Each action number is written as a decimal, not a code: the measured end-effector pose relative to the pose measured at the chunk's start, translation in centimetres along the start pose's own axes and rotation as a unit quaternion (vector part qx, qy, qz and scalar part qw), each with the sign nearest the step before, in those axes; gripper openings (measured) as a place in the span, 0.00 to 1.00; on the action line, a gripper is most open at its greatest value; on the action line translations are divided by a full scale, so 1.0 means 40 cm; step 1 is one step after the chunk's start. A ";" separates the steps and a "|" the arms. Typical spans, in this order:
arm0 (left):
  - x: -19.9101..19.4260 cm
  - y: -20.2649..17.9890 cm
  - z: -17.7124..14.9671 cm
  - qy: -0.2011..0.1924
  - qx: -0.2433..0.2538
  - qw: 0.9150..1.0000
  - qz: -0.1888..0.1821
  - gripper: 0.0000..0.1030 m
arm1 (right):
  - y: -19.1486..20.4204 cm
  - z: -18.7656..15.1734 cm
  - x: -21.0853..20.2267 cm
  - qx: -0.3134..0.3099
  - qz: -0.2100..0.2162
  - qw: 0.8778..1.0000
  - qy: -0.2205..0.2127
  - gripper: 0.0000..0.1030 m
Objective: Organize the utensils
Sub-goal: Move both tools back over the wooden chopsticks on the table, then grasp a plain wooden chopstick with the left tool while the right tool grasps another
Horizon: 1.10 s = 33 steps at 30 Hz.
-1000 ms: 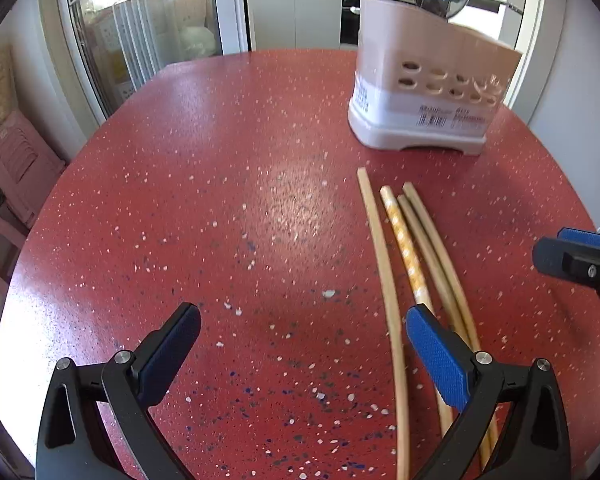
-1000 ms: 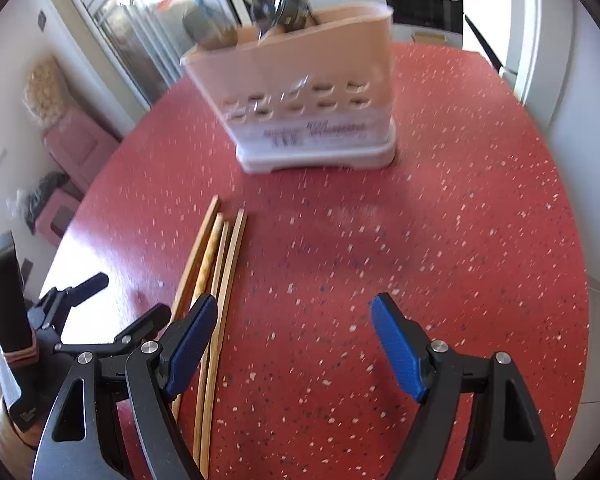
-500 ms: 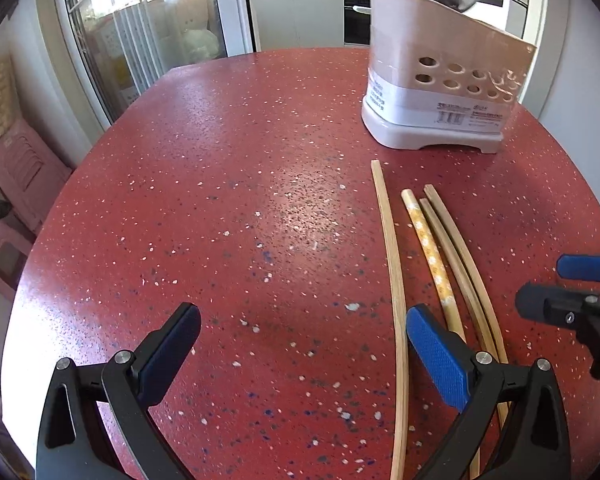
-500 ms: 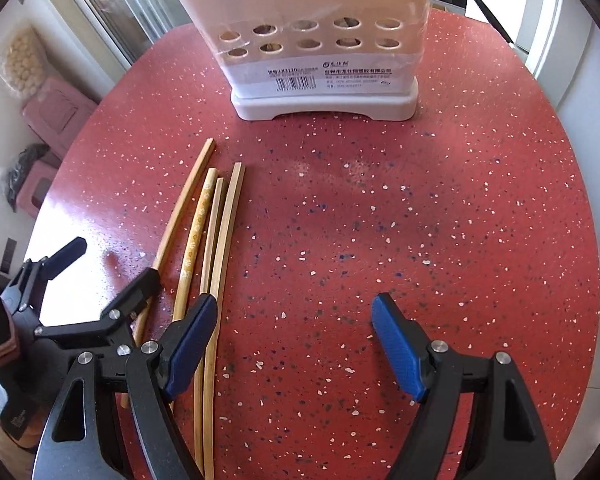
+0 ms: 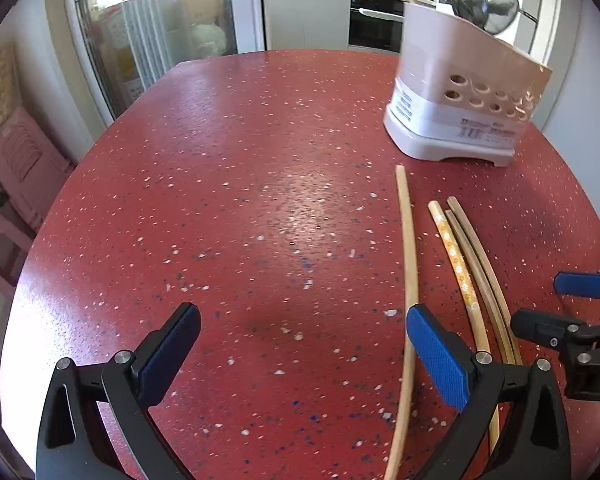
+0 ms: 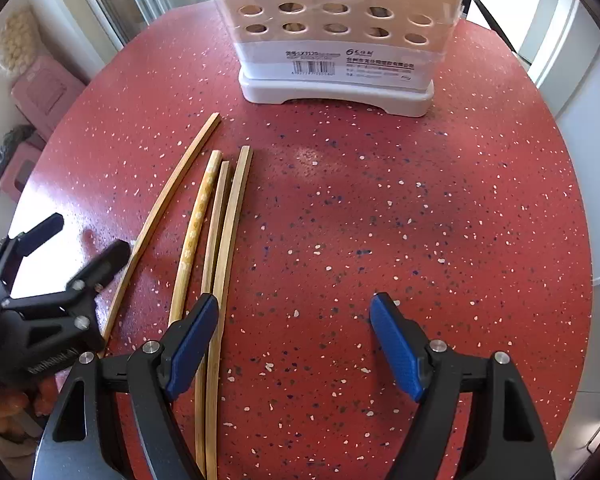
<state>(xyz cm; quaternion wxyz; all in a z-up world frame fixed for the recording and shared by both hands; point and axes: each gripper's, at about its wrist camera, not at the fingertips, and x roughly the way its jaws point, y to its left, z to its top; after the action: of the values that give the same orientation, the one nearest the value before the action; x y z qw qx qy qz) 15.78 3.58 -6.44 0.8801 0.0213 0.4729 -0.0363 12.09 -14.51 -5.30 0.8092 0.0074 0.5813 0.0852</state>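
Four chopsticks (image 6: 216, 240) lie lengthwise on the worktop (image 6: 420, 220), pointing toward the holder (image 6: 336, 40); right gripper (image 6: 294, 344), wide and empty, stands nearest, its left finger over them.

1. The holder's (image 6: 336, 40) top is cut off by the right wrist picture's upper edge.
2. The chopsticks' (image 6: 216, 280) near ends run behind the right hand-held gripper (image 6: 294, 344) and off the bottom edge.
3. The utensils (image 5: 484, 4) in the holder are blurred; their kinds cannot be told.
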 end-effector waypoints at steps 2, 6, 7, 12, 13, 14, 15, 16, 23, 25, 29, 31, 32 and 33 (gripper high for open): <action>-0.004 0.008 -0.002 -0.001 -0.001 1.000 0.000 1.00 | 0.012 -0.003 0.002 -0.005 -0.008 1.000 0.000 0.78; -0.011 0.014 -0.006 -0.004 -0.002 1.000 -0.002 1.00 | 0.036 -0.003 0.003 -0.008 -0.008 1.000 0.002 0.78; -0.014 0.013 -0.009 -0.005 -0.002 1.000 -0.003 1.00 | 0.044 -0.003 0.004 -0.011 -0.013 1.000 0.003 0.78; -0.024 0.019 -0.018 -0.007 -0.005 1.000 -0.003 1.00 | 0.079 -0.003 0.003 -0.025 -0.021 0.999 0.003 0.78; -0.029 0.021 -0.024 -0.007 -0.005 1.000 -0.003 1.00 | 0.083 -0.003 0.003 -0.025 -0.023 0.999 0.003 0.77; -0.032 0.024 -0.025 -0.008 -0.006 1.000 -0.003 1.00 | 0.083 -0.003 0.003 -0.023 -0.025 0.999 0.004 0.77; -0.034 0.026 -0.027 -0.008 -0.006 1.000 -0.004 1.00 | 0.082 -0.003 0.002 -0.022 -0.026 0.999 0.004 0.77; -0.034 0.028 -0.026 -0.009 -0.006 1.000 -0.004 1.00 | 0.079 -0.004 0.000 -0.021 -0.028 0.999 0.004 0.77; -0.039 0.035 -0.033 -0.011 -0.007 1.000 -0.005 1.00 | 0.046 -0.008 -0.004 -0.005 -0.032 0.999 0.012 0.73; -0.042 0.035 -0.034 -0.013 -0.010 1.000 -0.007 1.00 | 0.043 -0.005 -0.012 0.009 -0.012 1.000 0.009 0.73; -0.054 0.040 -0.037 -0.018 -0.009 1.000 -0.008 1.00 | 0.061 -0.002 -0.017 -0.003 -0.008 1.000 0.011 0.73; -0.056 0.043 -0.037 -0.019 -0.011 1.000 -0.009 1.00 | 0.090 -0.003 -0.009 -0.020 -0.027 0.999 0.017 0.73; -0.057 0.045 -0.038 -0.019 -0.012 1.000 -0.009 1.00 | 0.106 -0.005 -0.002 -0.027 -0.040 0.999 0.020 0.72; -0.058 0.047 -0.039 -0.018 -0.013 1.000 -0.009 1.00 | 0.115 -0.008 0.002 -0.030 -0.045 0.998 0.021 0.72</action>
<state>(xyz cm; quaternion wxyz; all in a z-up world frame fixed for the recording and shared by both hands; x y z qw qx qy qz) 13.38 5.65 -5.36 0.8885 0.0048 0.4572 -0.0389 11.24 -10.02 -4.95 0.7996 -0.0450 0.5951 0.0667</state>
